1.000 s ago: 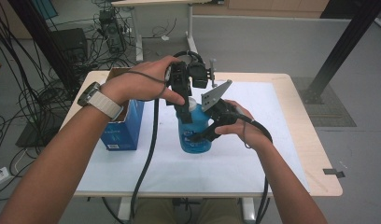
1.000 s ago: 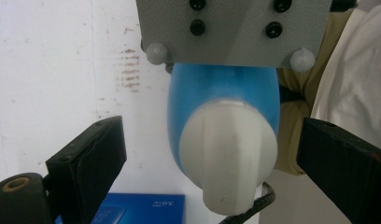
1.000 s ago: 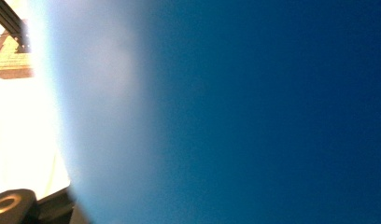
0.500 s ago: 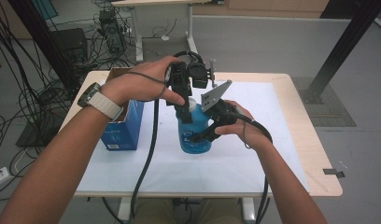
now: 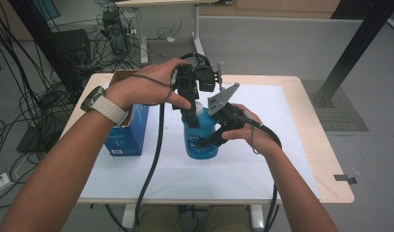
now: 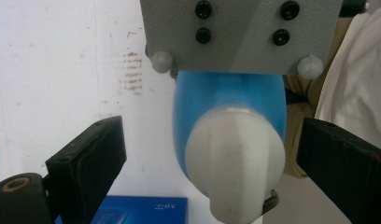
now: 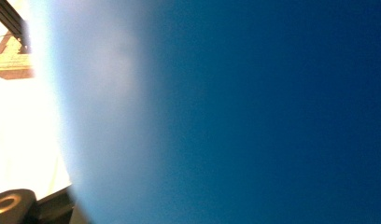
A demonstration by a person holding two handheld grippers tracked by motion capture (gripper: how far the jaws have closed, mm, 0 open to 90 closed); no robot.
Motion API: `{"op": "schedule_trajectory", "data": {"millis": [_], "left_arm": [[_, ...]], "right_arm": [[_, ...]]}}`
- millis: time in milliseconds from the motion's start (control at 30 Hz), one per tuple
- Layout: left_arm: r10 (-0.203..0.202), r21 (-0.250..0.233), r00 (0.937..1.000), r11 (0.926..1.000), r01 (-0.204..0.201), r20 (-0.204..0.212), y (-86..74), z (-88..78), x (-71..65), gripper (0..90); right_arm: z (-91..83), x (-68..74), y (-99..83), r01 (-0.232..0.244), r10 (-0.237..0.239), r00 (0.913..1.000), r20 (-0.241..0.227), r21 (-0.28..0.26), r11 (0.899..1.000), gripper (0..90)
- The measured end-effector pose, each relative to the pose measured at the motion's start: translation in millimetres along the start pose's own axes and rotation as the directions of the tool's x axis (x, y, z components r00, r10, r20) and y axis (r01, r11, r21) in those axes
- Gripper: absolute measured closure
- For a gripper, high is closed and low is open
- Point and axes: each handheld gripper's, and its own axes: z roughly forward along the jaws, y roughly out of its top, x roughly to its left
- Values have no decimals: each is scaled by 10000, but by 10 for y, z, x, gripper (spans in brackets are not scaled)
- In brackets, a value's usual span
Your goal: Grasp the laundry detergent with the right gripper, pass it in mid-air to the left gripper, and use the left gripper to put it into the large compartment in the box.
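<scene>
The right gripper [image 5: 209,140] clamps the blue bottle [image 5: 200,140]; the left gripper [image 6: 212,158] stands wide around its white cap [image 6: 235,158]. A blue box [image 5: 130,133] stands near.

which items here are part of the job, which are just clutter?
In the job:
- blue bottle, held at its body by the right claw
- white cap on the bottle, between the open jaws of the left claw, which do not touch it

Lying about:
- blue box, left of the bottle
- cardboard box behind it
</scene>
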Motion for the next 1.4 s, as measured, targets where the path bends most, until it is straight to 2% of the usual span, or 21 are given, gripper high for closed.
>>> {"op": "schedule_trajectory", "data": {"millis": [967,1133,1300,1400], "left_arm": [[113,-115,9997,9999,-110,226,19,155,-4,95],[135,-106,9995,9999,-132,279,14,189,-3,95],[165,-130,9993,9998,-161,337,11,212,-7,117],[196,-159,9992,9997,-191,361,12,221,-10,134]], "right_arm": [[-9,20,42,50,-49,10000,64,-94,9999,438],[-21,43,53,-86,82,9998,-202,-213,9997,438],[-21,26,58,196,-197,9998,-9,-334,9993,438],[-28,32,60,146,-148,9999,-44,-338,9993,438]]}}
